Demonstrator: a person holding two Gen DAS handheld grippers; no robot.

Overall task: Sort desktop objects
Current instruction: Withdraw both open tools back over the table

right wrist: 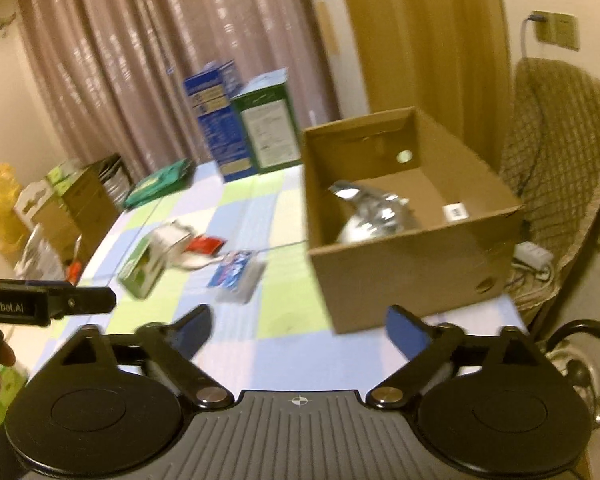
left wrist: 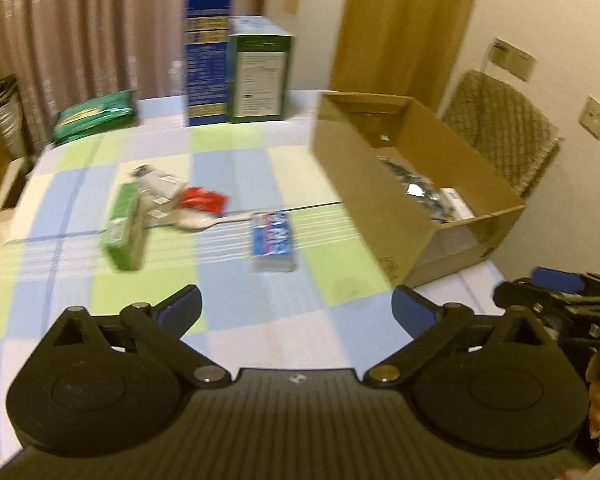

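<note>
On the checked tablecloth [left wrist: 236,152] lie a green box [left wrist: 125,227], a white carton [left wrist: 160,186], a red packet [left wrist: 202,199], a white spoon-like item [left wrist: 204,222] and a blue-and-red packet [left wrist: 273,242]. An open cardboard box [left wrist: 384,208] stands at the right and holds silver foil bags [right wrist: 374,214]. My left gripper [left wrist: 296,306] is open and empty, above the table's near edge. My right gripper [right wrist: 299,326] is open and empty, near the cardboard box [right wrist: 400,276]. The loose items also show in the right wrist view: the green box [right wrist: 142,270] and the blue-and-red packet [right wrist: 236,274].
A tall blue box [left wrist: 206,60] and a green box [left wrist: 260,76] stand at the table's far edge, with a green pack [left wrist: 94,118] at far left. A chair with a knitted cover [left wrist: 504,128] stands behind the cardboard box. Cartons [right wrist: 72,204] sit on the floor at left.
</note>
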